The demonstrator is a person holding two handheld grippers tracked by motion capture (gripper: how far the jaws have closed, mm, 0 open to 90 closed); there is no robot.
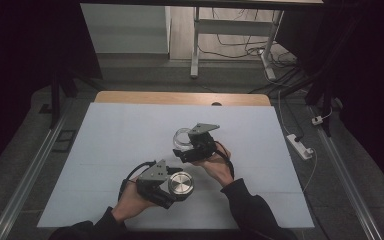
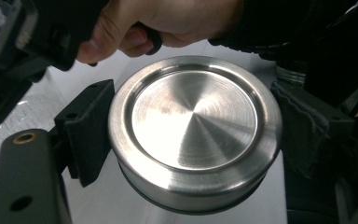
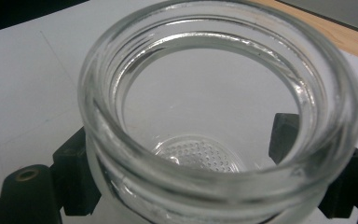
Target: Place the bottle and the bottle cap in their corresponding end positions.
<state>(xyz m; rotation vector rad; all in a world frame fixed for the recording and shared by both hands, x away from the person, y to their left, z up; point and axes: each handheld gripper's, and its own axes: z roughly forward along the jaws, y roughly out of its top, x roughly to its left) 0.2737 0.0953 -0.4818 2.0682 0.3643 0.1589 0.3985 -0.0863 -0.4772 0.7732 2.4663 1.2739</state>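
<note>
Steel lid (image 2: 193,130) flat, top up, clamped in left claw (image 1: 172,187); right claw (image 1: 187,147) grips upright glass jar (image 3: 219,107).

We see a wooden table (image 1: 130,97) covered almost wholly by a white sheet (image 1: 120,145), a strip of bare wood showing along its edge at twelve o'clock, and a small dark spot (image 1: 216,104) lying at that edge toward one o'clock.
</note>
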